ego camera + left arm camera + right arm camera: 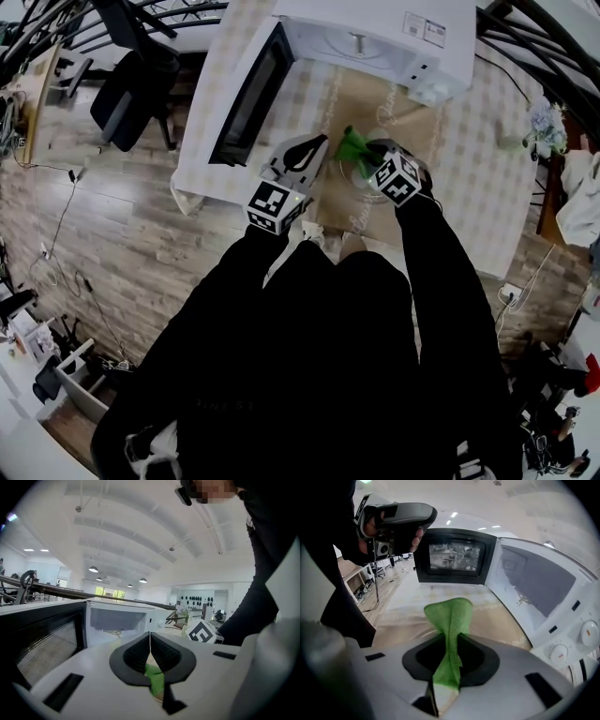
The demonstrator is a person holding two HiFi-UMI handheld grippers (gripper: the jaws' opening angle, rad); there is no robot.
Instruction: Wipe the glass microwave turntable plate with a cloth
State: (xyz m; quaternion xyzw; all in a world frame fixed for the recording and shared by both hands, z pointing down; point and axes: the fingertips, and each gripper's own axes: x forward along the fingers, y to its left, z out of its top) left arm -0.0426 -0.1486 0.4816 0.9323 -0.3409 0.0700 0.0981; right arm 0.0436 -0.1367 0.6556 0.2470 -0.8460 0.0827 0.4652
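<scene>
The clear glass plate [360, 180] hangs faintly visible over the table in front of the open microwave [375, 37]. My left gripper [322, 142] is at its left edge. In the left gripper view the jaws [150, 638] are closed together with a thin glass edge between the pads. My right gripper [367, 150] is shut on a green cloth [351, 144], which bunches out past the jaws [447, 653] as a folded tongue [450, 613] against the plate. The same cloth [154, 679] shows below the left jaws.
The microwave door [248, 98] stands swung open to the left, its cavity [534, 581] bare. A checked tablecloth [469, 159] covers the table. A black chair [131, 89] stands on the wood floor at left and flowers [544, 122] at the table's right edge.
</scene>
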